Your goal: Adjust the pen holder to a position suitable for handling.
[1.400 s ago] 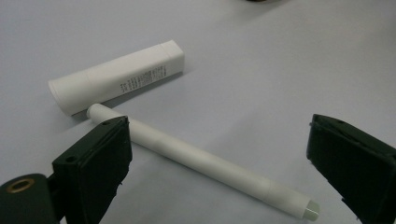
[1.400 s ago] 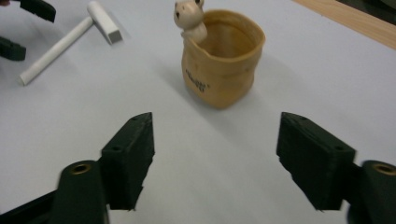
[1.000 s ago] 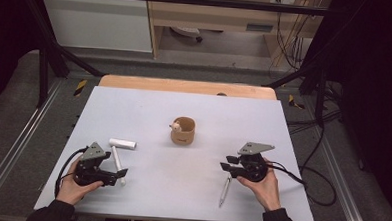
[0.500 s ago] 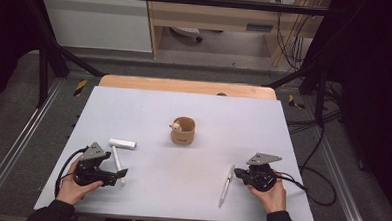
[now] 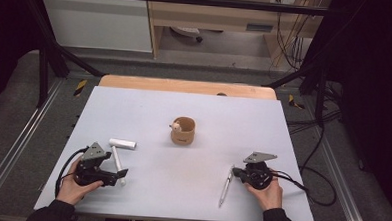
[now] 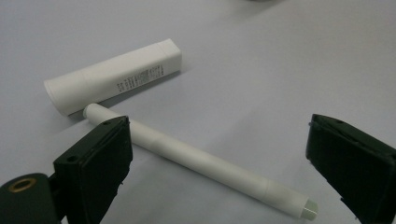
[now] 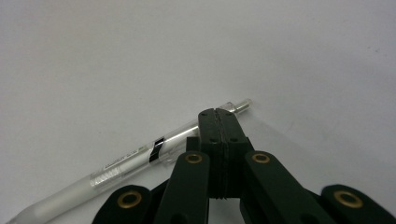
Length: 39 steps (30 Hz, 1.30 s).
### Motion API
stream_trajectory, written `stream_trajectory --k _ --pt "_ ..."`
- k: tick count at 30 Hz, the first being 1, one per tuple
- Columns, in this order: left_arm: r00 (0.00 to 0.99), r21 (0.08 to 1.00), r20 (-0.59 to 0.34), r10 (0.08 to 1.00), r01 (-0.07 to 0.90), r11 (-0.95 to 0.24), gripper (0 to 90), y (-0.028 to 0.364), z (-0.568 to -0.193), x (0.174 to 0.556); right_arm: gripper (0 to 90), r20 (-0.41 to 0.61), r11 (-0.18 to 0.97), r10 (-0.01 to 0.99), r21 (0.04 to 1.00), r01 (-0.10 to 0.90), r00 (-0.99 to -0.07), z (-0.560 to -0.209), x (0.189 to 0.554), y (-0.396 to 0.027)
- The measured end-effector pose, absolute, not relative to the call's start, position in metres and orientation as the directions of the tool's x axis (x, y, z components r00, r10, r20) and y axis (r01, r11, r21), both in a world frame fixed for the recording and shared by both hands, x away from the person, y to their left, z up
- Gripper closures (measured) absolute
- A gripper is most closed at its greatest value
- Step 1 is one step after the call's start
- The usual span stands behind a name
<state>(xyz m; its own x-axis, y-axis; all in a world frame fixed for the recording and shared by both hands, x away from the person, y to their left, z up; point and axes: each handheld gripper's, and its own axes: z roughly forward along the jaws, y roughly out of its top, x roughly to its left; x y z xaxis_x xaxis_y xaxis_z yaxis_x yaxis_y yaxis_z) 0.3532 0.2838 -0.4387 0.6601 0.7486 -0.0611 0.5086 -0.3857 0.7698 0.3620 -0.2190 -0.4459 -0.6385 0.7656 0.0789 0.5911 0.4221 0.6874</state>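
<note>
Pen (image 5: 226, 185) at lower right of the high view, lying on the table (image 5: 193, 120): we judge the step to be the pick-up. In its own view the right hand-held gripper (image 7: 218, 122) has its jaws pressed flat together just above the clear barrel near its clicker end, having just closed with nothing between them; we must part them and straddle the barrel next. At lower left, the left hand-held gripper (image 6: 219, 154) stands wide apart over a white marker (image 6: 196, 161), beside a white tube (image 6: 112, 77). Both forearms enter from the bottom edge, grippers low and pointing inward.
</note>
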Motion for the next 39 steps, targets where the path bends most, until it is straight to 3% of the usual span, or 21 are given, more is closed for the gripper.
stream_trajectory --k 39 --pt "0.650 0.772 -0.068 0.757 0.514 -0.373 7.5 0.285 -0.439 0.354 90.0 0.112 0.445 0.699 0.706 0.551 -0.707 -0.451 0.390 -0.158"
